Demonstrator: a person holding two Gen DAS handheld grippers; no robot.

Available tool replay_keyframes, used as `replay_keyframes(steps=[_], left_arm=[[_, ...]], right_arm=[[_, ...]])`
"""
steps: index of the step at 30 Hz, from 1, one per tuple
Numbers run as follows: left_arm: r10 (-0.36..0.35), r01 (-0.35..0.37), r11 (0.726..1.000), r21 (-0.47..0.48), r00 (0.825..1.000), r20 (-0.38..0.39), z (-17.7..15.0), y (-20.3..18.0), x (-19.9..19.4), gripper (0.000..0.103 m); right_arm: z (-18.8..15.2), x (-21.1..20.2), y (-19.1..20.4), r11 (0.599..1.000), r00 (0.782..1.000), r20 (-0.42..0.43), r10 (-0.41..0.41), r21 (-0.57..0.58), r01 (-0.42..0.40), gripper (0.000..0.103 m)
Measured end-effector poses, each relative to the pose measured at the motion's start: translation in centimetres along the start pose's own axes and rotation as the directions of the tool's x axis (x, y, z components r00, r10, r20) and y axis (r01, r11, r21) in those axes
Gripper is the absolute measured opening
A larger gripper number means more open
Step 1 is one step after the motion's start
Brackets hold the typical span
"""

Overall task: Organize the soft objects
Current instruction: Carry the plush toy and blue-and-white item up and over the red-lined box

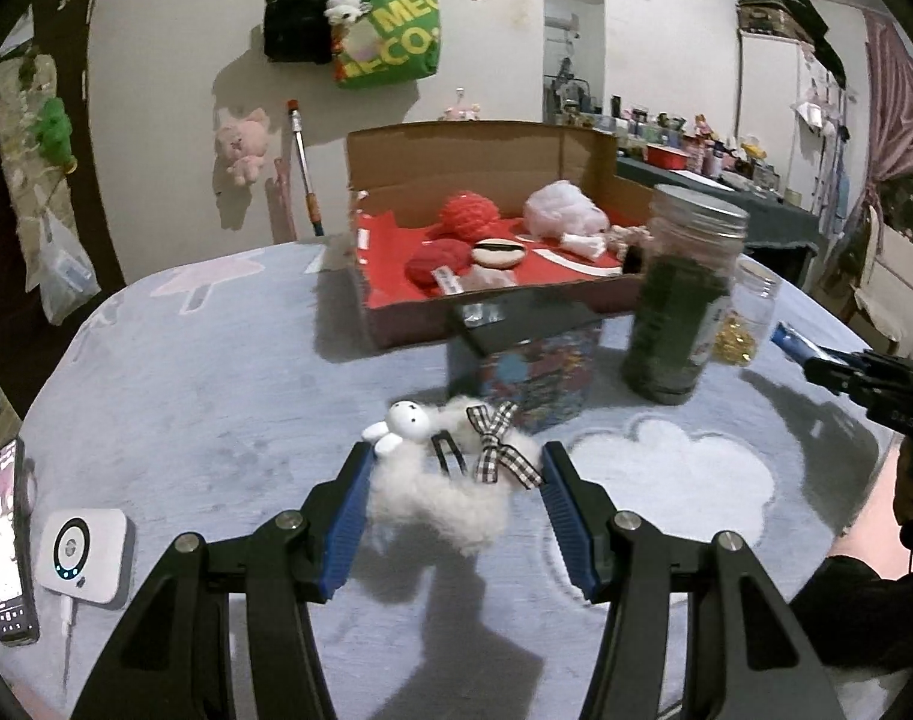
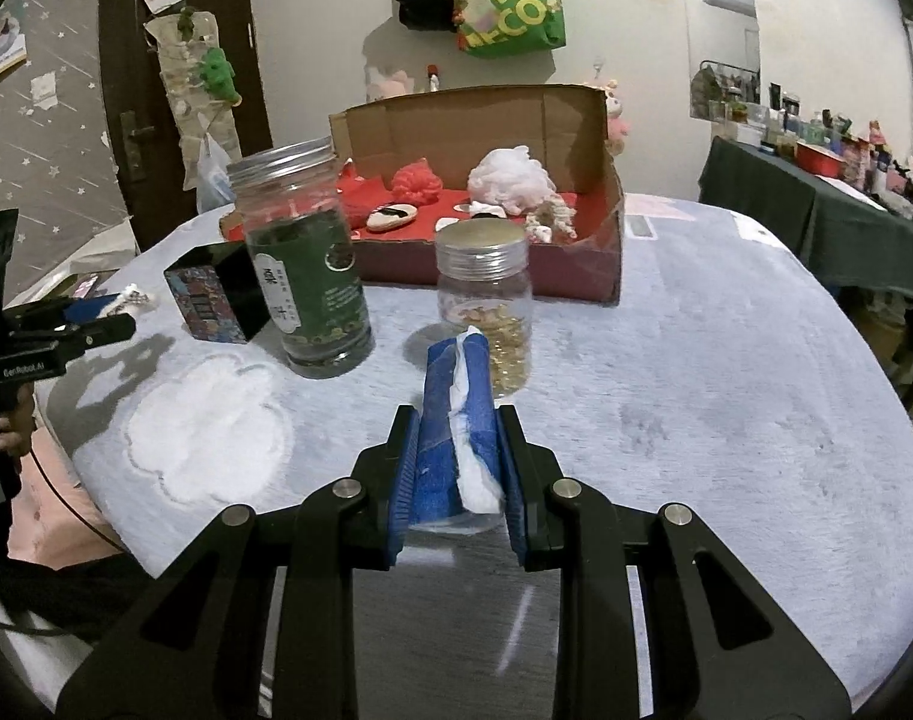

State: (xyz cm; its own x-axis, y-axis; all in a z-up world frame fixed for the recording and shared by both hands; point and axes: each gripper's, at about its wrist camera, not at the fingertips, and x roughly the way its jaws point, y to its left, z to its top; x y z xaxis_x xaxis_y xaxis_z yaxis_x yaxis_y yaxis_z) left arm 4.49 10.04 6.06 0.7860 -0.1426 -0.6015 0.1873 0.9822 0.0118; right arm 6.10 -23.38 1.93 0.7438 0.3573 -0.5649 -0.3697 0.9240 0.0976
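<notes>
The table (image 1: 186,372), under its pale blue plush cover, fills the lower half of both views. In the upper centre of each view stands the open cardboard box (image 1: 486,150), with a red lining, and it holds already soft things: a red knitted ball (image 1: 471,215), a pale pink fluffy bundle (image 1: 561,210) and some smaller pieces.

In front of the box, in the centre right of the left wrist view, you have a tall jar with green content (image 1: 678,300), a smaller jar with golden pieces (image 2: 489,312) and a dark patterned tin (image 1: 528,360). They stand between your grippers and the box, so a low carry can knock one of them over; I think you need to lift high.

Your left gripper (image 1: 456,474) is at the lower centre, its jaws apart around the white fluffy toy (image 1: 438,492) with a rabbit head and a checked ribbon. The toy touches the left pad but I do not see the right pad touching it, so the hold is not sure. If you lift now, the toy can slip, or the black hair clip (image 1: 447,456) lying on it can fall off.

Your right gripper (image 2: 459,468) has its jaws closed on a blue soft roll with white stuffing (image 2: 456,408). The stuffing hangs out at the near end and could tear away when you release it.
</notes>
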Motion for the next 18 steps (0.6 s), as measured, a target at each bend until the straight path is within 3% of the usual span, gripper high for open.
replay_keyframes(steps=[13,18], left_arm=[[-0.001,0.001,1.000,0.023,1.000,0.021,1.2,3.2,2.2,0.058],[-0.035,0.034,0.998,0.043,0.999,0.017,2.2,3.9,3.4,0.058]], right_arm=[[0.6,0.3,-2.9,0.999,1.000,-0.007,-0.029,0.014,0.029,0.024],[1.4,0.8,-3.9,0.998,0.998,-0.008,-0.064,-0.018,0.064,0.024]])
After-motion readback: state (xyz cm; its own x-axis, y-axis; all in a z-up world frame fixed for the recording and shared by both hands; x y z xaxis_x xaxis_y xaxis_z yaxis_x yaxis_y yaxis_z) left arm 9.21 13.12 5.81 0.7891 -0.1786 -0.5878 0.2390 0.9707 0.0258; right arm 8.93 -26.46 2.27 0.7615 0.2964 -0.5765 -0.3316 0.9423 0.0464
